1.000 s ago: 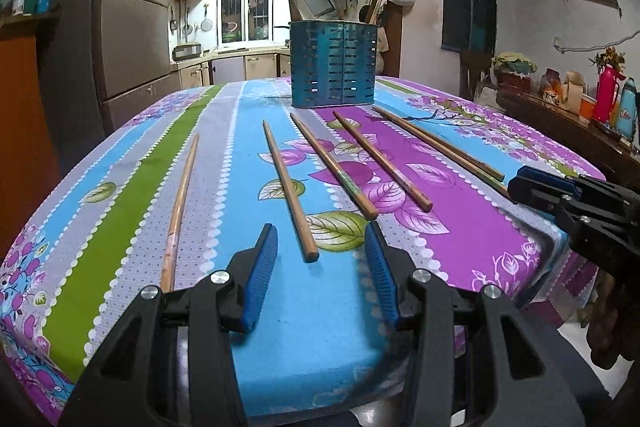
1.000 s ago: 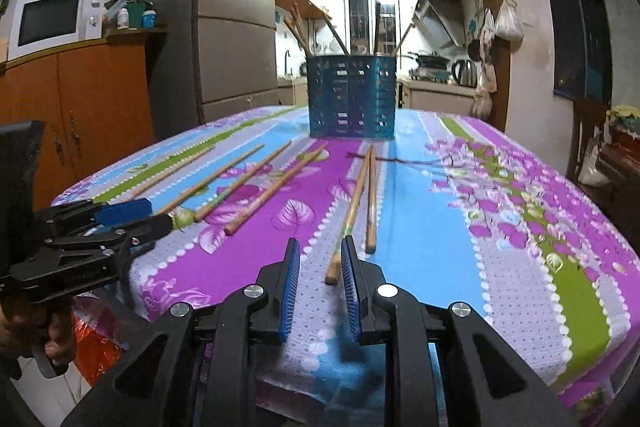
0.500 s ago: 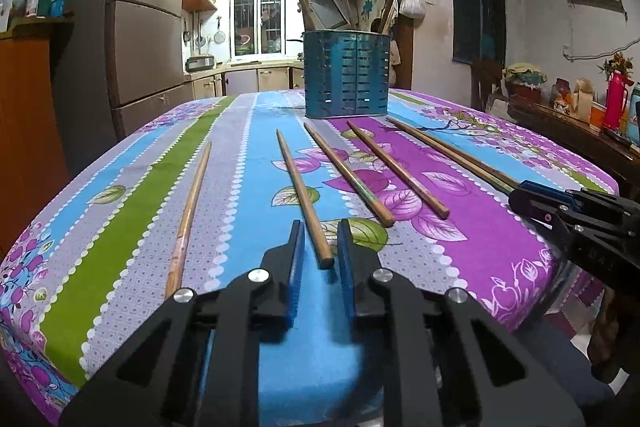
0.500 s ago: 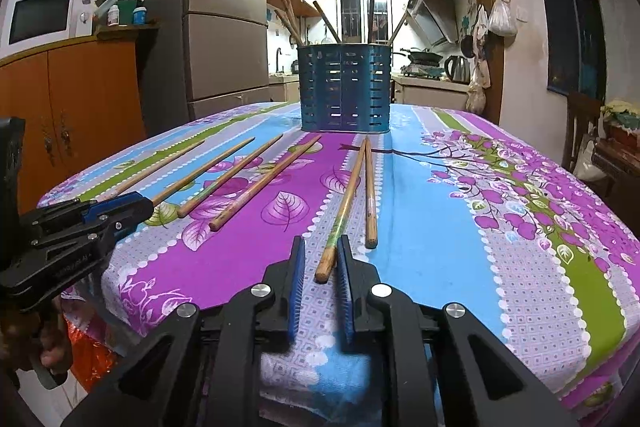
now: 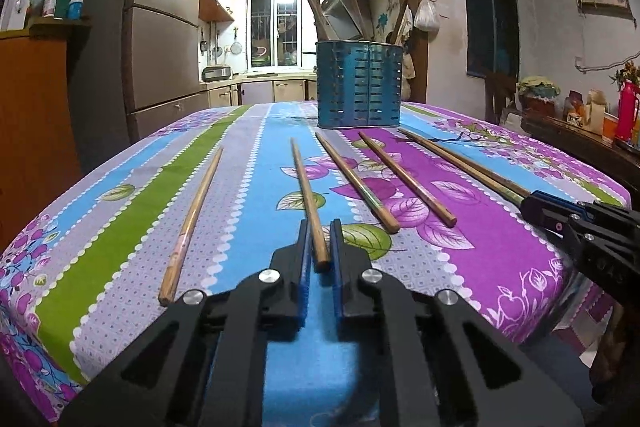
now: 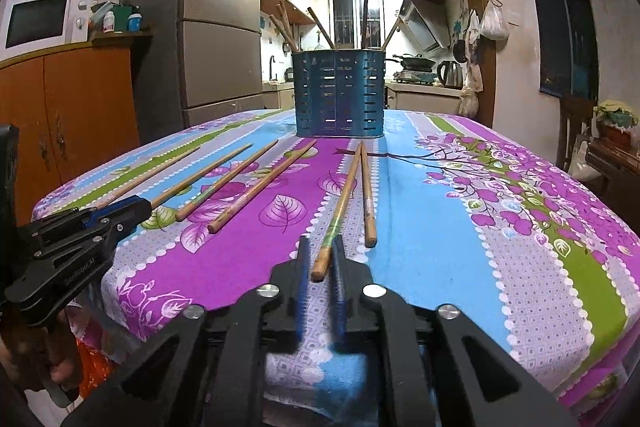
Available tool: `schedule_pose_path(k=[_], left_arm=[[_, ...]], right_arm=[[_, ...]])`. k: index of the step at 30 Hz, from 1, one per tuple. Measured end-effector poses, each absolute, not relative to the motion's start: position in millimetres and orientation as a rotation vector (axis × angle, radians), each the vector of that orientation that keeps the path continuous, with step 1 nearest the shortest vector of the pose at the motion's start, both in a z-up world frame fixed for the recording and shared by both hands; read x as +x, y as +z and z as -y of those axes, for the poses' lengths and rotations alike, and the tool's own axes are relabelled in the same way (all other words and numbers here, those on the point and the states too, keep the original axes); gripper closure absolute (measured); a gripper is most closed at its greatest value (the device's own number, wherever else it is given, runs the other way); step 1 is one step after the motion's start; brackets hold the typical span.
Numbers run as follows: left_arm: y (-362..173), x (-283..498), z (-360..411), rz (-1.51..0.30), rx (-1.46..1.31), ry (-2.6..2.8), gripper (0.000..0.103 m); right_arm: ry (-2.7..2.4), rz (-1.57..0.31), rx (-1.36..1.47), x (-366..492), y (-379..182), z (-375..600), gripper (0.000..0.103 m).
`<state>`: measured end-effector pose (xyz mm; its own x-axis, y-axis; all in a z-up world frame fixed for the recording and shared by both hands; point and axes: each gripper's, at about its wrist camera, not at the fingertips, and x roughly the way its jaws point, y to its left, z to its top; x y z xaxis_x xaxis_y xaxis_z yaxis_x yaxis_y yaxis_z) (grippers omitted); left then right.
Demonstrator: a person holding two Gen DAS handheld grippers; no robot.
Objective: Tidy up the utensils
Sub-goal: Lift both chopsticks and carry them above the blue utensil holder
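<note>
**Both jaws clamping on chopstick ends — risks and the count**

I am seeing the left gripper (image 5: 319, 247) with its jaws having just been closing, now pressing on the near end of a plain brown wooden chopstick (image 5: 305, 187) that is lying on the blue stripe of the surface. The right gripper (image 6: 320, 259) has likewise been closing, its jaws now together on the near end of a brown chopstick with a green painted band (image 6: 340, 203).

I am holding each stick only at its very tip, so I am judging that either could pivot and droop as it lifts, or slide out. The banded stick is touching its neighbour (image 6: 367, 195) at the far end, so lifting it may drag that one along. Both sticks are long and are aiming at one narrow target, so they may clash at the rim.

Counting outward: six chopsticks are lying on the floral striped tablecloth (image 5: 460, 247), two of them gripped. One slotted blue metal utensil holder (image 5: 358, 85) is standing at the far end, with at least five utensils already upright inside.
</note>
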<state>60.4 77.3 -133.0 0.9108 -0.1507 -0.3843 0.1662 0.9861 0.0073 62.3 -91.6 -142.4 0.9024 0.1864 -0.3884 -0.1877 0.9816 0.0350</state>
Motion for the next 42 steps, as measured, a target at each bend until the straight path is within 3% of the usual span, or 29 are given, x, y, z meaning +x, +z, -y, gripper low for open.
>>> schedule_pose_path(k=[9,23,30,42], left_arm=[[-123,55,-81,-0.379,0.026,-0.159,0.098],[-28,44,-88,-0.174,0.036,-0.191,0.098],[25,68,-82,-0.101,0.041,-0.23,0.098],[61,105,-70,-0.167,0.057,-0.243,0.098]], right_arm=[[0.201,-0.376,-0.001,53,-128,96,0.095],[0.247,-0.174,-0.082,25,-29,107,0.095],[0.309,-0.107,-0.082,49,23,119,0.095],[0.385,-0.171,-0.028,117,62,134,0.095]])
